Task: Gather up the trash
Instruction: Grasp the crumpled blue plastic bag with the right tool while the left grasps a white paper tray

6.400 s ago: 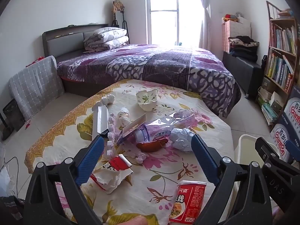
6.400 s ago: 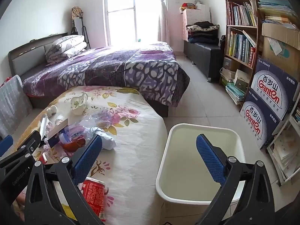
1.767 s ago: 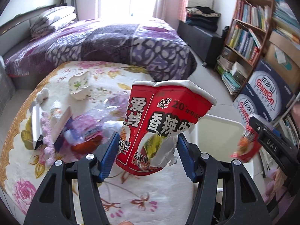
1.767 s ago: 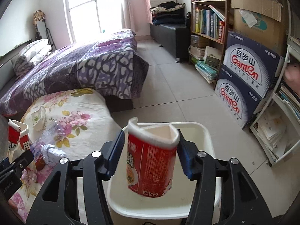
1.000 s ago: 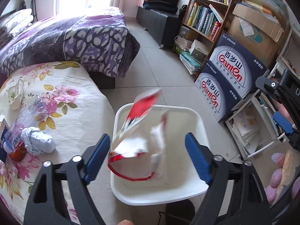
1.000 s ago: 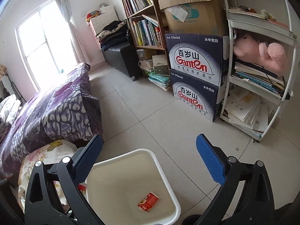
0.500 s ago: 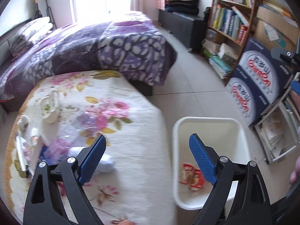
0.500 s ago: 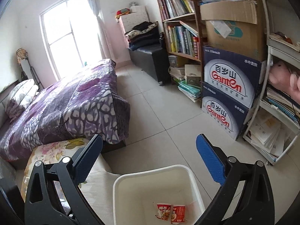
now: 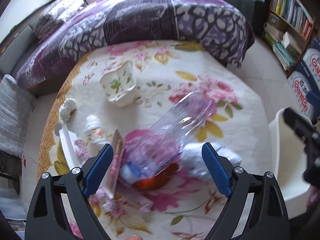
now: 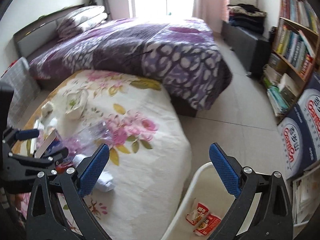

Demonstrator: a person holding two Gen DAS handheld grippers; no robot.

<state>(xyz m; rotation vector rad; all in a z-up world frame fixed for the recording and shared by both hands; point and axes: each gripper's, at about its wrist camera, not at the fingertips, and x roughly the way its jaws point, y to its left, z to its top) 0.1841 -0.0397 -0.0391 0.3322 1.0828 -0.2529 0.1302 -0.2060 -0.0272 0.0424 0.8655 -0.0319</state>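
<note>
The left claw (image 9: 158, 168) is seen with its jaws wide apart and nothing between the pads, tilted down over a clear plastic bottle (image 9: 172, 132) that lies on its side on the flowered bench (image 9: 230, 176); its jaws have just been opening. The right claw (image 10: 159, 170) is likewise spread and empty, held over the gap between the bench edge and the white bin (image 10: 192, 182), in which two red packets (image 10: 203, 218) are already lodged. Around the bottle the trash is packed close: a white card (image 9: 117, 160) leans just beside its cap end, something red (image 9: 158, 178) lies partly under it, and a crumpled white wad (image 9: 212, 158) rests near its flank. A slip is judged likely if the smooth, round bottle is pinched off-centre, since it could roll or squirt out toward the bench edge. The card or wad could be caught by a jaw and dragged along or knocked to the floor. A crushed paper cup (image 9: 118, 86) and small white scraps (image 9: 68, 110) farther back could be overlooked. The picture is blurred, so exact contacts cannot be told.
</note>
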